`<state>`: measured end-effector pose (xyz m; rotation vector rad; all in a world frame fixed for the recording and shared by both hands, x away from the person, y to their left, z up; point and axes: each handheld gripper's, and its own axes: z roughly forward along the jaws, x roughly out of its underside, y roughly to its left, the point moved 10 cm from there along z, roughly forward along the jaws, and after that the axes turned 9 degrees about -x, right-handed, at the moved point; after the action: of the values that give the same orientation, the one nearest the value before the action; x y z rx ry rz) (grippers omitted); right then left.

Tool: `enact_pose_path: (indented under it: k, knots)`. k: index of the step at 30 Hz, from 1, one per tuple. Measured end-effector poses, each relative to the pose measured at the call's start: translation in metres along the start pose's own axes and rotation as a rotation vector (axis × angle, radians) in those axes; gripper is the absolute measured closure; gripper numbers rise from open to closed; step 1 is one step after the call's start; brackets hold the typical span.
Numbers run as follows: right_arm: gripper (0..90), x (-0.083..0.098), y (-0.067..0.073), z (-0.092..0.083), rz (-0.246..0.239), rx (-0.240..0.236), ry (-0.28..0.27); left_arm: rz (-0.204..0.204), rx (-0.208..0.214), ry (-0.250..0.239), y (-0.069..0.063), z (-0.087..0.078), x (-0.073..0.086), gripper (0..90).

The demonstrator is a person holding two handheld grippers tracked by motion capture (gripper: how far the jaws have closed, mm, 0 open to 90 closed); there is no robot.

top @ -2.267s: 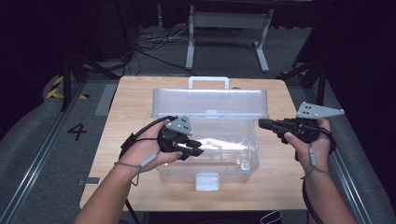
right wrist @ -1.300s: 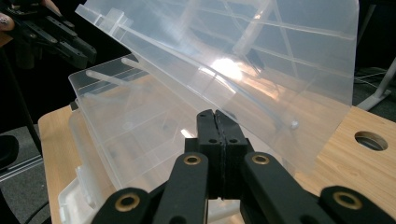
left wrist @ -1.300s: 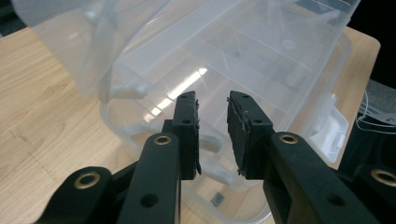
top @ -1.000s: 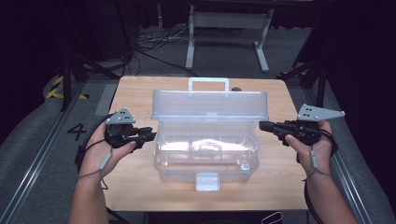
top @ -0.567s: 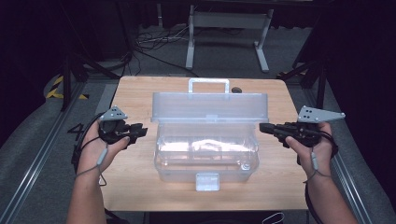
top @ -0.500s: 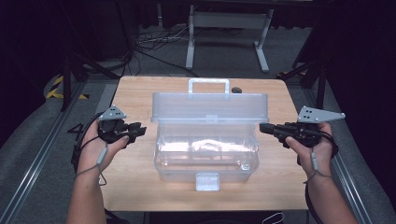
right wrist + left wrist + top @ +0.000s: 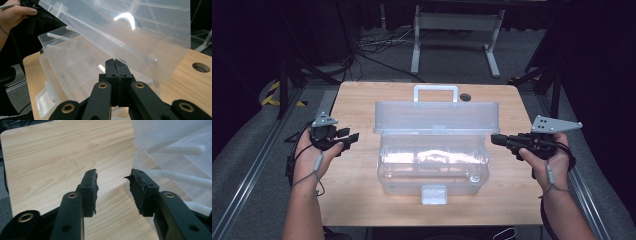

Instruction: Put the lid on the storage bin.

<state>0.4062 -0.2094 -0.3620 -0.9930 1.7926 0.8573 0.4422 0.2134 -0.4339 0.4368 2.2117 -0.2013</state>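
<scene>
At the left of the high view, the left gripper [image 7: 347, 138] is held over the table [image 7: 357, 100] near its left edge, with bare wood below it. Its jaws stand apart with nothing between them, as the left gripper view [image 7: 113, 192] makes plain. They are pointed toward the clear plastic box [image 7: 432, 167], which lies just to that gripper's right, its long axis running across the table from left to right.

The box is placed in the middle of the table. Its lid [image 7: 437, 117] is raised and tilted back, with the white handle [image 7: 435, 91] at the far edge and the latch tab [image 7: 434, 194] at the near wall.

At the right, the right gripper [image 7: 498, 139] is seen close beside the box's right end; contact cannot be judged. In the right gripper view its jaws [image 7: 116, 75] are pressed together on nothing, under the slanted lid [image 7: 130, 32]. The right gripper is judged the nearer of the two. Open wood is left on both sides, and a round hole [image 7: 465, 97] is set in the far right of the tabletop.
</scene>
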Motion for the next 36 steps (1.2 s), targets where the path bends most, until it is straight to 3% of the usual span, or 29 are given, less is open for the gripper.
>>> enact_pose_path:
  k: [7,24,30,36]
  knots:
    - [90.0,0.002,0.002,0.0,0.007,-0.004,0.019,-0.007,-0.006,0.013,0.007,0.006,0.007,48.9]
    - [90.0,0.015,0.008,0.001,0.09,-0.039,0.118,0.001,0.013,0.058,0.008,0.013,0.017,49.1]
    - [90.0,0.021,0.008,0.002,0.094,-0.036,0.167,0.004,0.015,0.068,0.008,0.015,0.02,49.1]
    - [90.0,0.025,0.01,0.002,0.063,-0.015,0.222,0.012,0.023,0.084,0.007,0.016,0.023,49.9]
